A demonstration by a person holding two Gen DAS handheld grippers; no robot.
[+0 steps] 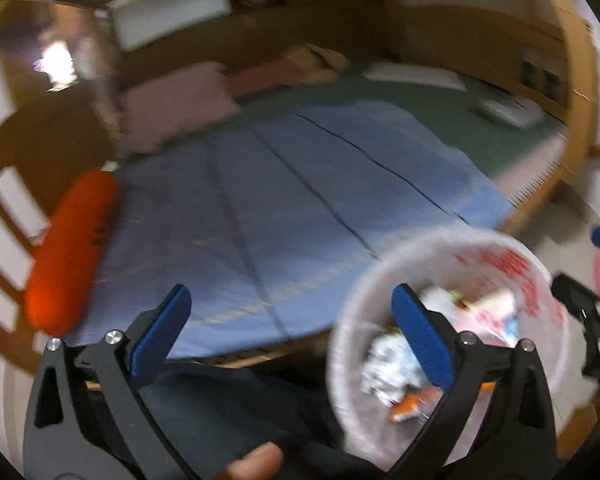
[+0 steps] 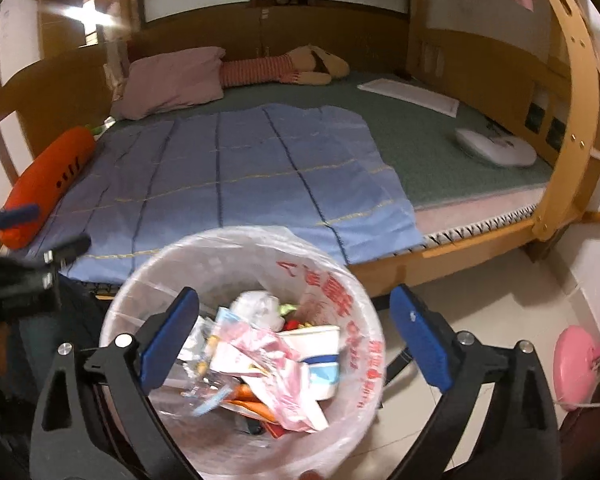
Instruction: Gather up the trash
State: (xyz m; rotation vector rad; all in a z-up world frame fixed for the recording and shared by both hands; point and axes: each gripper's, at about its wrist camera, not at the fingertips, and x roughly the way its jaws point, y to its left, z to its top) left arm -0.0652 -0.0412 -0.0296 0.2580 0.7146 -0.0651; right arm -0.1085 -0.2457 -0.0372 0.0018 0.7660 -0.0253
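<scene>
A white trash bin [image 2: 340, 344] lined with a clear bag with red print stands on the floor by the bed, full of wrappers and paper trash [image 2: 268, 364]. My right gripper [image 2: 294, 336] is open and empty, hovering over the bin. My left gripper [image 1: 290, 330] is open and empty, left of the bin [image 1: 540, 280], over the bed's edge; that view is blurred. The left gripper also shows at the left edge of the right wrist view [image 2: 28, 264].
A wooden bed [image 2: 480, 240] carries a blue blanket [image 2: 240, 184], a pink pillow [image 2: 172, 80], an orange carrot cushion [image 2: 48, 184], a plush toy [image 2: 300, 66], a white pad [image 2: 496, 146]. A pink object [image 2: 572, 368] stands on the tiled floor at right.
</scene>
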